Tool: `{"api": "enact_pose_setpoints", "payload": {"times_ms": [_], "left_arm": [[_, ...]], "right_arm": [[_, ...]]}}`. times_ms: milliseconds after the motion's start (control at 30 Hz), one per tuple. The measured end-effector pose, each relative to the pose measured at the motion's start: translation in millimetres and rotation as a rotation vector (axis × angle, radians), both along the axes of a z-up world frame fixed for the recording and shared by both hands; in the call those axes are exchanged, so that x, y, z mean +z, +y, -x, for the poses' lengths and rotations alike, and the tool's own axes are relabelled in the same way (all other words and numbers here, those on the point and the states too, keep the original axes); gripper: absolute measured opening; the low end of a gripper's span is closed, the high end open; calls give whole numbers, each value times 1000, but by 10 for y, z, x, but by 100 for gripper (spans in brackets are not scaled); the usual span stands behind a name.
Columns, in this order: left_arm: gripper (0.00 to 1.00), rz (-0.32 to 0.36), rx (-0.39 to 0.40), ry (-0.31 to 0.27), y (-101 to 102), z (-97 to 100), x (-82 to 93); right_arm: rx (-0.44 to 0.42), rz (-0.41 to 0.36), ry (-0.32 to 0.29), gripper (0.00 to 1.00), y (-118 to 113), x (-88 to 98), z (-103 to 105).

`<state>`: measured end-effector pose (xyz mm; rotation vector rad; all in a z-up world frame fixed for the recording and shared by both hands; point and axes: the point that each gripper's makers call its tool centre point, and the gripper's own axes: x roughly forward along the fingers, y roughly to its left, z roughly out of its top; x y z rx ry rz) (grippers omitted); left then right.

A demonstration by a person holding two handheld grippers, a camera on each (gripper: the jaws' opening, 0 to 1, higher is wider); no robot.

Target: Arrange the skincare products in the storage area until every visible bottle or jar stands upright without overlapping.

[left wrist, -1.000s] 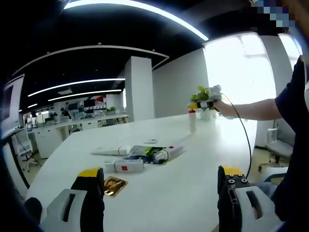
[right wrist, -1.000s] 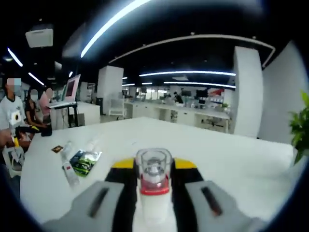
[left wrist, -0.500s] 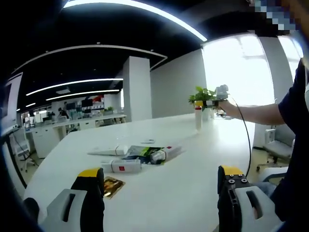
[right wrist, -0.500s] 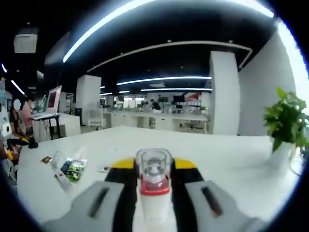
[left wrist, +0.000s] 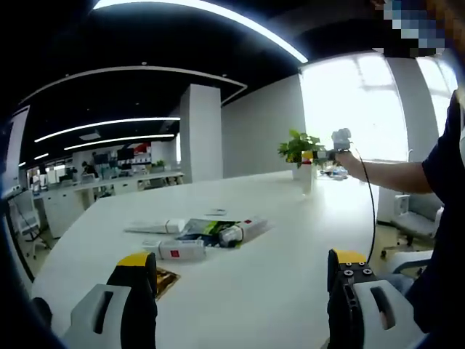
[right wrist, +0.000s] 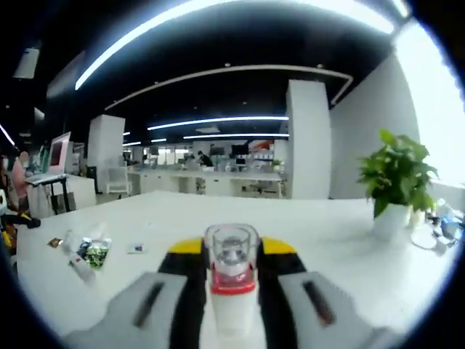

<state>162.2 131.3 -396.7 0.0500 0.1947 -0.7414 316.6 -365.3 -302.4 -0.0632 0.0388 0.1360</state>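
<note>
Pinching the bottle (right wrist: 231,280) upright between its fingers, your right gripper (right wrist: 231,291) carries it over the table (right wrist: 320,247); your left gripper (left wrist: 240,291) waits spread, other products (left wrist: 207,236) lying ahead of it.

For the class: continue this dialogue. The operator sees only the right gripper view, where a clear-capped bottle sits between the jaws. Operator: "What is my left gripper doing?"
Observer: The left gripper is open and holds nothing, its jaws wide apart above the white table.
Operator: What lies nearest to it?
Observer: A gold sachet lies flat by its left jaw. Just beyond is a white tube with a red label, on its side.
Operator: How does my bottle stand, seen from there?
Observer: The bottle is upright in the right gripper, at arm's length beside the potted plant. Whether its base touches the table, I cannot tell.
</note>
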Motion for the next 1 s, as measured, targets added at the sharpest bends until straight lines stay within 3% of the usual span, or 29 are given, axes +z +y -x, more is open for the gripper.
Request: {"api": "enact_pose_setpoints", "payload": {"times_ms": [433,1000], "left_arm": [[100,-5,-13,5,-47,-2,-4],[100,-5,-40,5,-97,21,-5]], "right_arm": [[-142,-37,18,24,-405,-39,145],[-193,-61,68,24,-500,-155,281]]}}
